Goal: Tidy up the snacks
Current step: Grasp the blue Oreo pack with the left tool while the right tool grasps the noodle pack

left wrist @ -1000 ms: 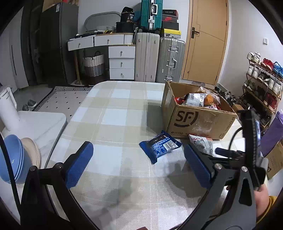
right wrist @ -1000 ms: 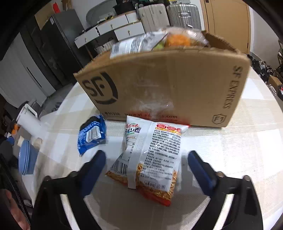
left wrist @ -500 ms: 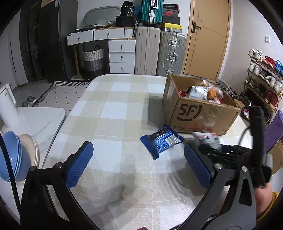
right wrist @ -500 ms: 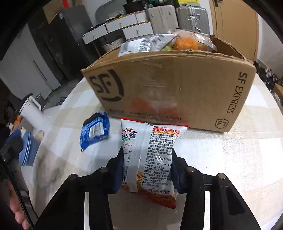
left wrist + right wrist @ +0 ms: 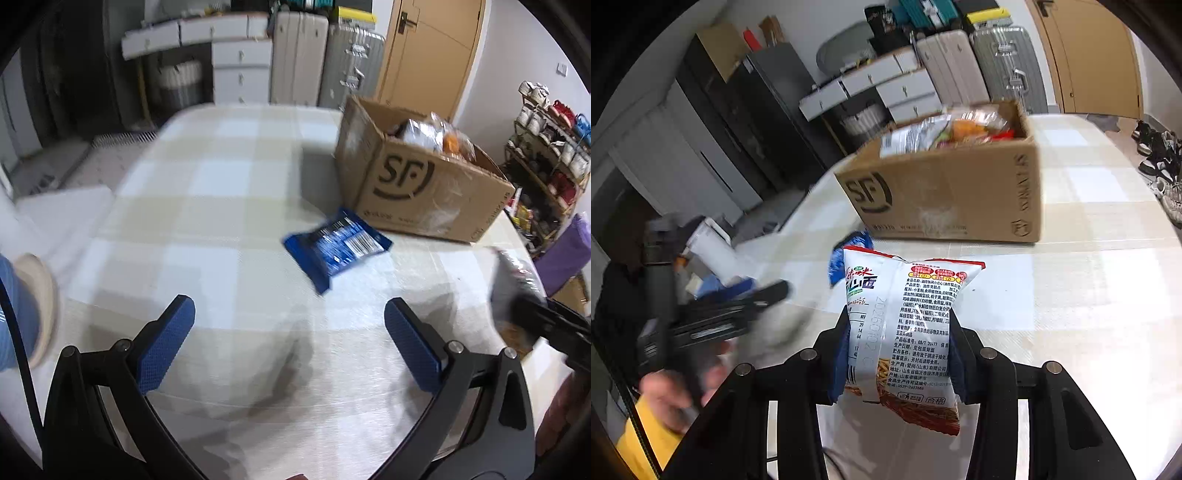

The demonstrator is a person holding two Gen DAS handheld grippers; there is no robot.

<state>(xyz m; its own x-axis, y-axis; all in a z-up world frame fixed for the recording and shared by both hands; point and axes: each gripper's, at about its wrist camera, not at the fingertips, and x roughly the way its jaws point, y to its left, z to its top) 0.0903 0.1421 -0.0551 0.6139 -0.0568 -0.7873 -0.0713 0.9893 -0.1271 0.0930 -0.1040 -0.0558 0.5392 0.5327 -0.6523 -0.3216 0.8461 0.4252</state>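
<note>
Checked cloth covers the table [image 5: 229,206], with drawers and suitcases behind. Going left to right: the left gripper [image 5: 288,343] hangs with its fingers spread wide and empty, the blue packet [image 5: 338,245] lying ahead of them, apart, just before the cardboard box [image 5: 424,192]. That box already holds several snacks. The right gripper [image 5: 897,354] is clamped on the noodle bag [image 5: 905,325], lifted off the cloth, short of the box. Both packets remain to be boxed, I judge.
</note>
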